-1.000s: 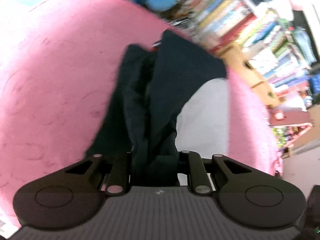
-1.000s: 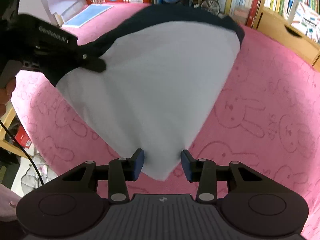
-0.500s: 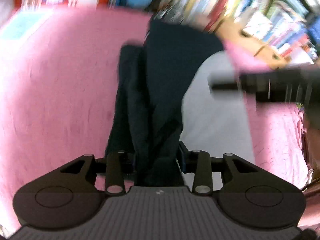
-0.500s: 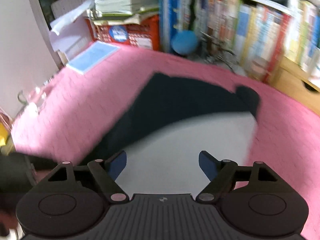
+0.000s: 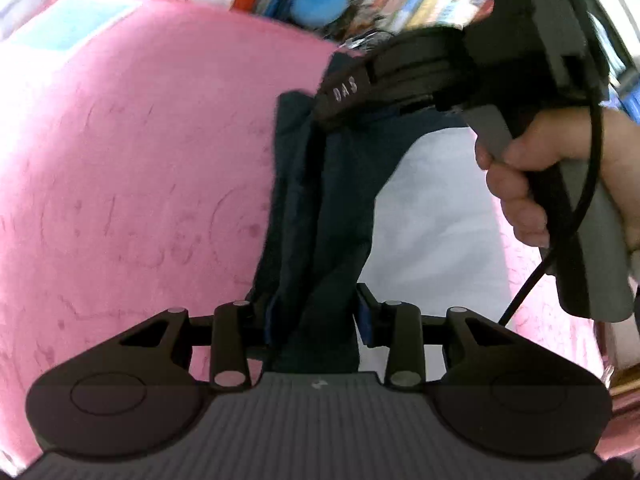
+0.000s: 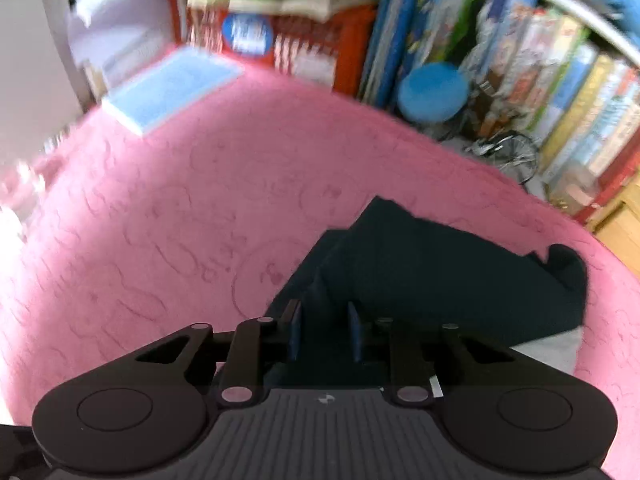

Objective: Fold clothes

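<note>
A garment [image 5: 320, 208] of soft dark navy cloth with a flat pale grey panel [image 5: 436, 216] lies on a fuzzy pink blanket [image 5: 140, 168] embossed with faint rabbit outlines. In the left wrist view the navy part is bunched into long vertical folds running from twelve o'clock down to six o'clock, with the grey panel spreading smooth toward three o'clock.

The left claw [image 5: 316, 320] is part open, and the gathered navy folds fill the gap between its blue-padded fingers; whether the pads press the cloth cannot be told for certain.

The right claw [image 6: 324, 336] is closing, and a raised ridge of navy cloth stands between its blue pads. In the left wrist view this tool comes in from two o'clock, its matte black body over the top of the garment, gripped by a hand [image 5: 560, 176] around a grey handle with a black cable [image 5: 576, 208] hanging from it.

In the right wrist view the garment sits at five o'clock on the blanket, its far edge angular. Blurred upright books [image 6: 560, 80], a round blue object [image 6: 434, 92] and a flat light-blue booklet [image 6: 176, 84] line the far edge.
</note>
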